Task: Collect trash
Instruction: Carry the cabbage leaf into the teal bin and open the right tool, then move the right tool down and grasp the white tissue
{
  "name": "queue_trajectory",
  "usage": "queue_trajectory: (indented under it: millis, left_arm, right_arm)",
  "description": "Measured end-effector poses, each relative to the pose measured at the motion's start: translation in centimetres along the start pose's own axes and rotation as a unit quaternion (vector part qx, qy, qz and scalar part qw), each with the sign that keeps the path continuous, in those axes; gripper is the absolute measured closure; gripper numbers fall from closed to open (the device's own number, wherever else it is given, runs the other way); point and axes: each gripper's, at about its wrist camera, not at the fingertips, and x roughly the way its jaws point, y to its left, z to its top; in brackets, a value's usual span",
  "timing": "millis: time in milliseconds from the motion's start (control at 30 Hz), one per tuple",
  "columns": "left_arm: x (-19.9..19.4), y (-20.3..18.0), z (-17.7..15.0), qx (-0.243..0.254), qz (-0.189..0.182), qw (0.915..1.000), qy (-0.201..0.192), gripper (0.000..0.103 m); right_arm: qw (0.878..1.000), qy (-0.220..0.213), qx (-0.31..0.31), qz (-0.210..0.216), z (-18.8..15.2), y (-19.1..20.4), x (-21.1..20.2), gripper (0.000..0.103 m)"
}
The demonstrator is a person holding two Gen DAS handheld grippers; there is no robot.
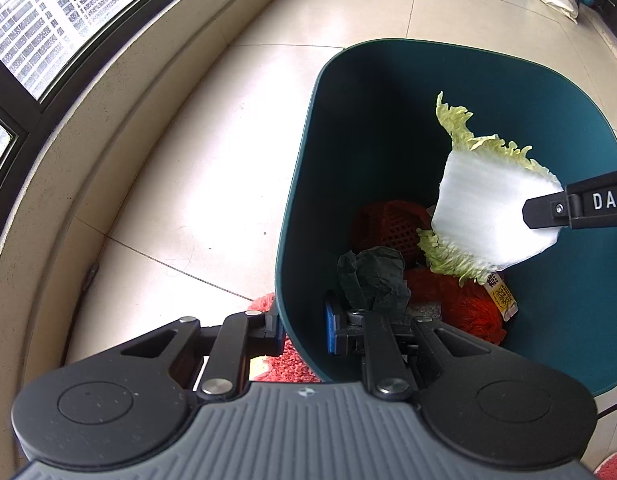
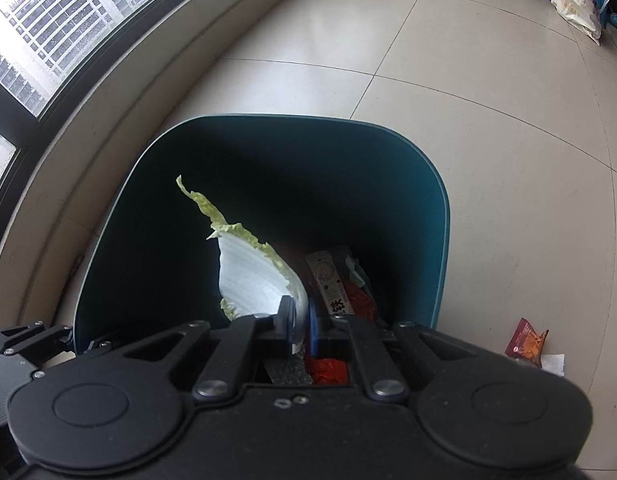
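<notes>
A: Left wrist view first. Where was the cabbage leaf [image 1: 484, 204] rel. to the bin [image 1: 308, 184]?

B: Over the bin's mouth, hanging inside the rim on the side away from the left tongs [image 1: 304, 326]. Right tongs [image 1: 548, 210] came in from the far-right edge, pinched shut on the leaf's thick white rib. Long axis ran from that rib up to the frilly green tip, pointing at the bin's far wall.

A: And the left tongs?

B: Straddled the bin's near rim, one finger outside, one inside, closed on the wall. Looked like it steadied the bin. Below the leaf, at the bin's bottom: orange mesh net [image 1: 392, 228], crumpled dark paper [image 1: 372, 280], a printed wrapper [image 1: 502, 296].

A: Right wrist view?

B: Right tongs [image 2: 298, 322] gripped the rib tight, gap approx. the leaf's thickness. Leaf [image 2: 252, 276] was stiff, waxy-white, ruffled at the edge. Straight above the bin [image 2: 436, 248] interior, so I'd judge the release needs only the fingers parting. Beside the bin on the floor: a red snack packet [image 2: 526, 344], not yet collected, on the right tongs' side.
</notes>
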Motion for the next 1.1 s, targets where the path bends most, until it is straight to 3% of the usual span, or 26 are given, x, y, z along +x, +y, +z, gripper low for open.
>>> queue_trajectory:
  millis: [333, 533, 800, 1100]
  left_arm:
    - [-0.1, -0.4, -0.2, 0.006, 0.002, 1.0000, -0.004, 0.086]
    - [0.0, -0.4, -0.1, 0.005, 0.001, 1.0000, -0.003, 0.086]
    - [0.1, -0.4, -0.1, 0.005, 0.004, 1.0000, -0.003, 0.085]
    - [0.2, -0.6, -0.1, 0.003, 0.009, 0.9999, -0.001, 0.085]
  right_arm:
    - [0.997, 0.063, -0.016, -0.046, 0.3, 1.1, 4.9, 0.096]
    - [0.996, 0.079, -0.021, -0.046, 0.1, 1.1, 5.1, 0.083]
    - [0.998, 0.059, -0.036, -0.004, -0.6, 0.6, 0.8, 0.077]
    - [0.998, 0.018, -0.044, 0.050, -0.6, -1.0, -7.1, 0.073]
